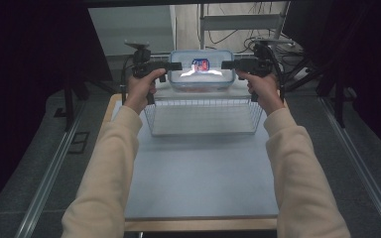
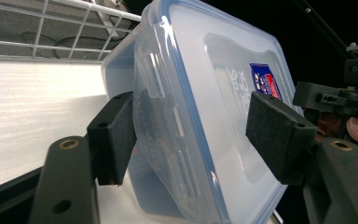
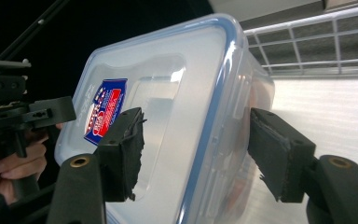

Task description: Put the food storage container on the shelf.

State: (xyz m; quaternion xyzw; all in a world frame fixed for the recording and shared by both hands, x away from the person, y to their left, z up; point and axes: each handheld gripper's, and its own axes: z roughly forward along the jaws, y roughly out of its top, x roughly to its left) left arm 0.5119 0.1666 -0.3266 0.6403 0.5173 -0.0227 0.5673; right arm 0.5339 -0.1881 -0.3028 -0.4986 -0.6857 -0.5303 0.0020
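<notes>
Down at the near edge of the pale blue table (image 1: 198,183) we have our two sleeves reaching forward, and past them a white wire basket (image 1: 203,118) sitting mid-table. Above its far side we hold a clear plastic box (image 1: 201,70) with a blue-rimmed lid, carrying a red and blue sticker (image 1: 201,64).

Our left gripper (image 1: 177,66) comes at the box from its left end, our right gripper (image 1: 225,64) from its right end. In the left gripper view the jaws stand wide apart, straddling the side latch (image 2: 161,116); the lower pad (image 2: 114,137) looks to touch the box wall, while the upper pad (image 2: 275,133) hangs clear above the lid. In the right gripper view it is much the same: jaws spread around the rim, one pad (image 3: 123,149) over the lid, the other pad (image 3: 279,156) beside the wall, with a gap on that side. So neither is clamped that we can see, and we cannot tell what actually bears the box's weight.

That is the worry. With both sets of jaws so open, the smooth box could tip or slide out and drop hard onto the basket rim. Uneven closing could also twist it, or snag a latch.
</notes>
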